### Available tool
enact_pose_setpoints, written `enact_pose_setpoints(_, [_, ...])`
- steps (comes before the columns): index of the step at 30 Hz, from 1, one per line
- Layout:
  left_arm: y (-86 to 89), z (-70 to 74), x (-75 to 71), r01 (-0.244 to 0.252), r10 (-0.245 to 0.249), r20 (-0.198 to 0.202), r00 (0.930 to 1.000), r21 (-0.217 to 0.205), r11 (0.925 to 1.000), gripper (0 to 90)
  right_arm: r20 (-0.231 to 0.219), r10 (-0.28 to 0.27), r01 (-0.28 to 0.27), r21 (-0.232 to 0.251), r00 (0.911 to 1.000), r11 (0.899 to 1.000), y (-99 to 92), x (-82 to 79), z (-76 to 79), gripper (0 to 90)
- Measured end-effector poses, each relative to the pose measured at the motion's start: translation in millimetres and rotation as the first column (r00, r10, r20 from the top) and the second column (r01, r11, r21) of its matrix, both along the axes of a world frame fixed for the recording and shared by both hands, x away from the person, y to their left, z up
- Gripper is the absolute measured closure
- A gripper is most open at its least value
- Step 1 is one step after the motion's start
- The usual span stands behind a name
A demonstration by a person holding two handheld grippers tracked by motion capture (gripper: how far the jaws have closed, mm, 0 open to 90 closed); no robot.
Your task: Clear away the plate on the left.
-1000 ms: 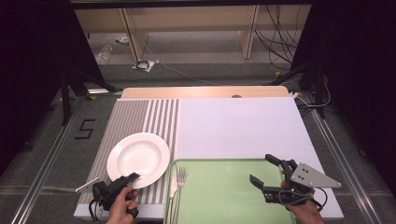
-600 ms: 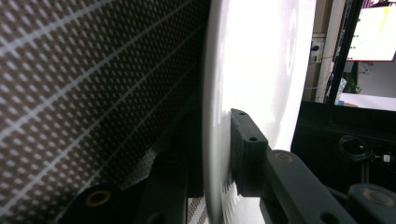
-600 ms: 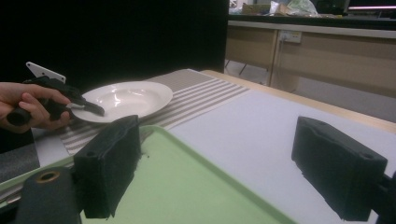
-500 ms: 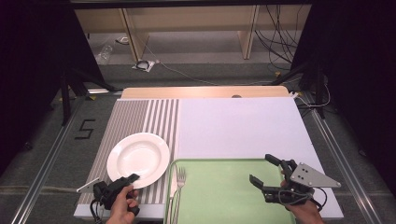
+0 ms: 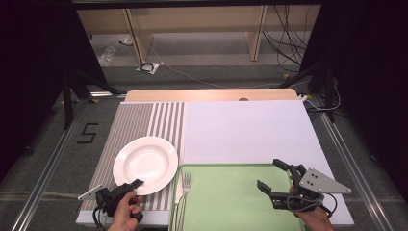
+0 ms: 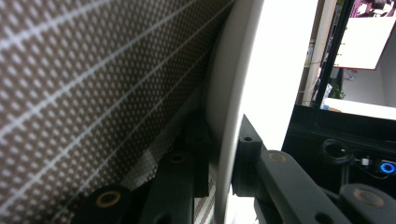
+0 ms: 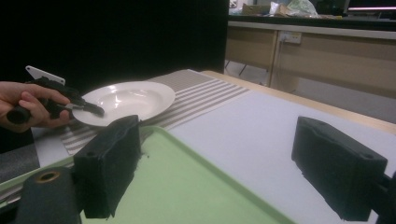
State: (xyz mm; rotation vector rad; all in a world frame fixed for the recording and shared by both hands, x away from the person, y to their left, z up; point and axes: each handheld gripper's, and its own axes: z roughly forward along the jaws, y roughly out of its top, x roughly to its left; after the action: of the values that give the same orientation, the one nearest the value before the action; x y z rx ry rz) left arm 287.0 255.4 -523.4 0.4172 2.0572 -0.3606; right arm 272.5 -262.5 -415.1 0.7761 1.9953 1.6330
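Observation:
A white deep plate (image 5: 145, 164) rests on a striped placemat (image 5: 139, 120) at the near left of the table. My left gripper (image 5: 136, 184) is shut on the plate's near rim. In the left gripper view the rim (image 6: 233, 116) runs between the two jaws of the left gripper (image 6: 224, 154), one jaw above it and one below. My right gripper (image 5: 268, 174) stands open above the right part of a green tray (image 5: 226, 197), with nothing between its jaws. The right gripper view has that gripper (image 7: 215, 158) wide open, with the plate (image 7: 126, 100) and the left gripper (image 7: 91, 108) farther off.
A fork (image 5: 185, 190) and a knife (image 5: 177, 195) lie along the tray's left edge. A white mat (image 5: 245, 130) covers the right and far part of the table. Dark floor with cables and wooden furniture legs lies beyond the far edge.

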Motion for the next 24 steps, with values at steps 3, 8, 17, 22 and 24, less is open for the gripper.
enact_pose_setpoints(3, [0.0, 1.4, 0.1, 0.008, -0.008, -0.002, 1.0000, 0.002, 1.0000, 80.0, 0.003, 0.003, -0.003, 0.003, 1.0000, 1.000, 0.0, -0.1, 0.1, 16.7])
enact_pose_setpoints(8, [-2.7, 4.4, 0.5, 0.026, -0.026, 0.022, 0.9994, -0.016, 0.9995, 80.0, 0.000, 0.000, 0.000, 0.002, 1.0000, 1.000, -0.3, -0.1, 0.1, 16.6])
enact_pose_setpoints(17, [-8.2, 10.5, -0.1, 0.070, -0.067, 0.066, 0.9956, -0.039, 0.9968, 80.0, 0.001, -0.001, 0.001, 0.001, 1.0000, 1.000, -0.5, -0.4, 0.2, 16.6])
enact_pose_setpoints(22, [-12.8, 14.7, -0.8, 0.100, -0.096, 0.086, 0.9916, -0.045, 0.9940, 80.0, 0.000, -0.001, 0.001, 0.002, 1.0000, 1.000, -0.4, 0.0, 0.0, 16.6])
enact_pose_setpoints(24, [-15.0, 16.3, -1.1, 0.112, -0.107, 0.097, 0.9896, -0.050, 0.9925, 80.0, 0.000, -0.002, 0.002, 0.001, 1.0000, 1.000, -0.2, -0.2, 0.0, 16.6])
